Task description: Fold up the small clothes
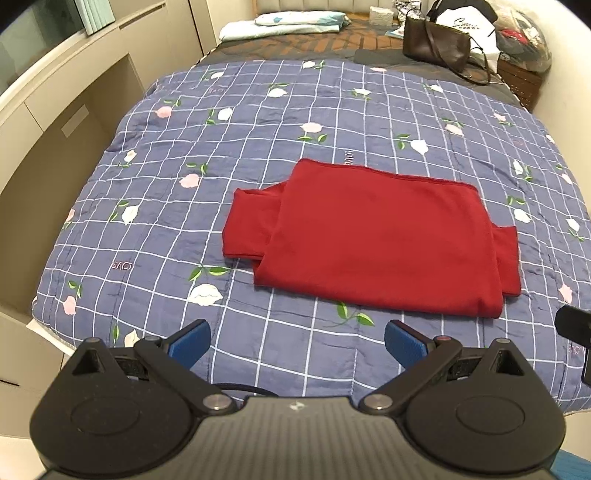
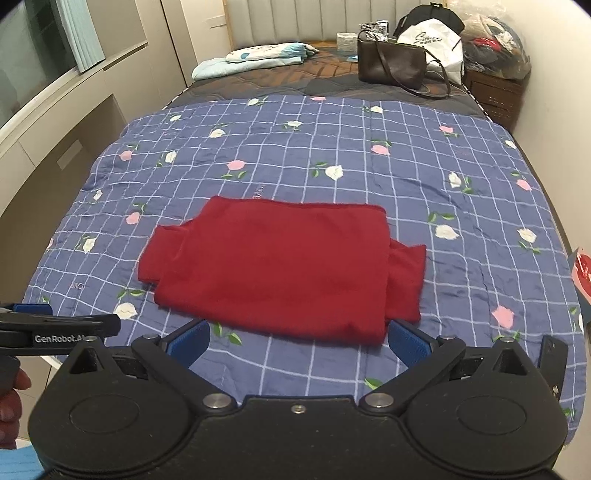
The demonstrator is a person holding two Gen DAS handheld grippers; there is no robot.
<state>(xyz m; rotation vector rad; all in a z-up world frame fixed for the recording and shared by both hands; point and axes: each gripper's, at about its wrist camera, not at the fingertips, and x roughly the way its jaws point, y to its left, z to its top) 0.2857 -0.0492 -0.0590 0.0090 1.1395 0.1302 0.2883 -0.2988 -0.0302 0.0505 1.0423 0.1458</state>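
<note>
A small red shirt (image 1: 373, 236) (image 2: 280, 269) lies folded flat on the blue checked floral quilt (image 1: 258, 129) (image 2: 332, 147), with a short sleeve sticking out at each side. My left gripper (image 1: 297, 341) hovers open just in front of the shirt's near edge, nothing between its blue pads. My right gripper (image 2: 297, 341) is open too, its blue fingertips level with the shirt's near hem, and holds nothing. In the right wrist view the left gripper (image 2: 55, 328) shows side-on at the left edge.
A brown handbag (image 1: 436, 46) (image 2: 391, 61), a white bag (image 2: 432, 44) and a clear bag of clothes (image 2: 495, 44) sit at the bed's far end. Folded light bedding (image 1: 284, 24) (image 2: 251, 59) lies by the headboard. Beige cabinets (image 1: 55, 110) run along the left; a wall stands on the right.
</note>
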